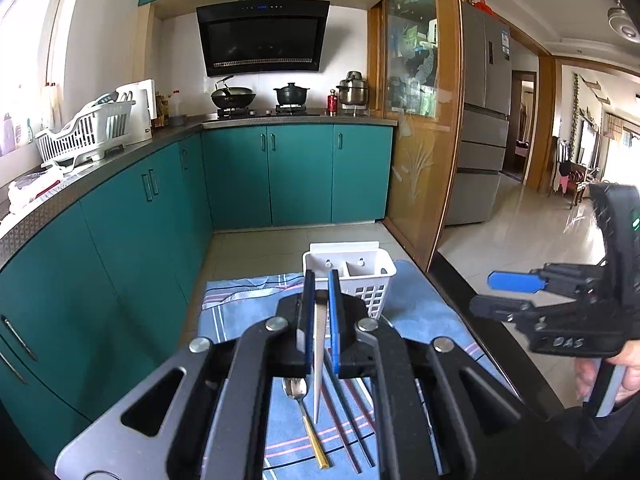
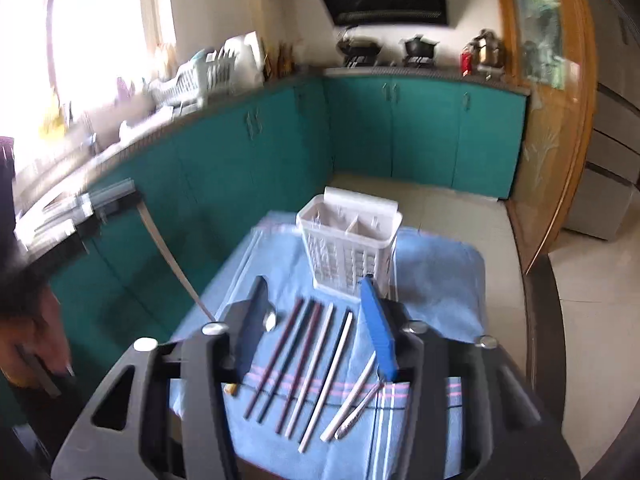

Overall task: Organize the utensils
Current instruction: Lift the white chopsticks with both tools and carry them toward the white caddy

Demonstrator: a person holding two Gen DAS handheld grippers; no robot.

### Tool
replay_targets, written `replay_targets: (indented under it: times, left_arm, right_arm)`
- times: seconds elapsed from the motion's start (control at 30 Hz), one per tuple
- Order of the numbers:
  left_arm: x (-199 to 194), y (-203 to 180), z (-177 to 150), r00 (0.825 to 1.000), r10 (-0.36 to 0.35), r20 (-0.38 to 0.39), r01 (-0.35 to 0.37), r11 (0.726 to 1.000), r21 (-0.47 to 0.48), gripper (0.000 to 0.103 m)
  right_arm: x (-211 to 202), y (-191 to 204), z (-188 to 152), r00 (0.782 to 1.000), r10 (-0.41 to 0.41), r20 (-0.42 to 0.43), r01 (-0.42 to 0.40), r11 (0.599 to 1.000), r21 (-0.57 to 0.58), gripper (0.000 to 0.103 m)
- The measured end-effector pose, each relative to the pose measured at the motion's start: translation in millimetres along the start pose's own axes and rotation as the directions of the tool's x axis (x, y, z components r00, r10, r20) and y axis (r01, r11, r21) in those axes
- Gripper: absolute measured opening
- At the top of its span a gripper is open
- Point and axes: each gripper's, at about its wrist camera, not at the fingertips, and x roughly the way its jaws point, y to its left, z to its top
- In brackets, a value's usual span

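Note:
My left gripper [image 1: 320, 280] is shut on a long white chopstick [image 1: 318, 360] that hangs down toward the cloth; it also shows in the right wrist view [image 2: 168, 256] at the left. A white two-compartment utensil caddy [image 1: 360, 276] [image 2: 348, 248] stands on the blue striped cloth [image 1: 424, 320] [image 2: 432, 264], just beyond the left gripper. My right gripper [image 2: 316, 292] is open above the cloth, over several dark and white chopsticks [image 2: 308, 360]; it shows from the side in the left wrist view [image 1: 500, 292]. A gold-handled spoon [image 1: 304, 412] lies on the cloth below the left gripper.
The cloth covers a dark table whose edge [image 1: 492, 340] runs along the right. Teal cabinets [image 1: 280, 176] and a counter with a white dish rack [image 1: 84, 132] line the left and back. A glass sliding door [image 1: 416, 120] stands at the right.

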Motion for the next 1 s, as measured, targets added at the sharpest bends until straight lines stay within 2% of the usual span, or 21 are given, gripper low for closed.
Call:
replay_targets:
  times: [0.07, 0.17, 0.2, 0.23, 0.3, 0.37, 0.5, 0.6, 0.83, 0.9, 1.0]
  left_arm:
    - [0.2, 0.8, -0.4, 1.0, 0.001, -0.002, -0.001, 1.0, -0.002, 0.006]
    - [-1.6, 2.1, 0.7, 1.0, 0.0, 0.001, 0.0, 1.0, -0.002, 0.006]
    - [-1.8, 2.1, 1.0, 1.0, -0.002, 0.001, 0.002, 1.0, 0.0, 0.006]
    - [-1.7, 2.6, 2.8, 1.0, -0.004, 0.001, 0.004, 1.0, 0.0, 0.006]
    - [-1.8, 2.6, 4.0, 1.0, -0.007, 0.003, 0.007, 1.0, -0.001, 0.006]
    - [-2.5, 2.2, 5.2, 1.0, -0.01, 0.006, 0.01, 1.0, -0.002, 0.006]
    - [-4.6, 4.1, 6.5, 1.0, -0.014, 0.015, 0.014, 1.0, -0.009, 0.006]
    - [-4.9, 5.6, 6.2, 1.0, -0.019, 0.015, 0.019, 1.0, -0.007, 0.006]
    - [-7.3, 12.1, 6.5, 1.0, -0.021, 0.015, 0.021, 1.0, -0.019, 0.006]
    - [-7.4, 12.9, 5.9, 1.0, -0.022, 0.014, 0.022, 1.0, -0.022, 0.006]
    - [-8.0, 14.1, 5.7, 1.0, -0.022, 0.016, 0.022, 0.999, -0.027, 0.006]
  right_arm:
    - [12.4, -5.9, -14.2, 0.999, -0.019, -0.035, 0.019, 1.0, 0.01, 0.048]
    - [48.7, -15.7, -60.7, 0.992, -0.04, -0.12, 0.043, 0.999, 0.021, 0.047]
    - [57.9, -18.8, -71.9, 0.989, -0.038, -0.14, 0.043, 0.998, 0.038, 0.043]
    - [71.5, -23.3, -92.3, 0.985, -0.038, -0.168, 0.049, 0.997, 0.063, 0.033]
    - [89.9, -24.2, -124.6, 0.977, -0.036, -0.208, 0.055, 0.995, 0.086, 0.024]
    - [99.3, -16.1, -153.2, 0.973, -0.072, -0.22, 0.091, 0.993, 0.077, 0.023]
    - [104.4, 5.4, -179.0, 0.968, -0.171, -0.184, 0.181, 0.983, 0.039, 0.023]
    - [116.3, 11.5, -194.3, 0.959, -0.216, -0.183, 0.222, 0.975, 0.014, 0.019]
    - [115.9, 26.2, -206.3, 0.957, -0.259, -0.126, 0.258, 0.966, -0.031, 0.015]
    - [116.4, 31.9, -212.1, 0.951, -0.277, -0.139, 0.272, 0.961, -0.05, 0.015]
    - [112.9, 31.9, -218.4, 0.951, -0.284, -0.123, 0.283, 0.959, -0.027, 0.014]
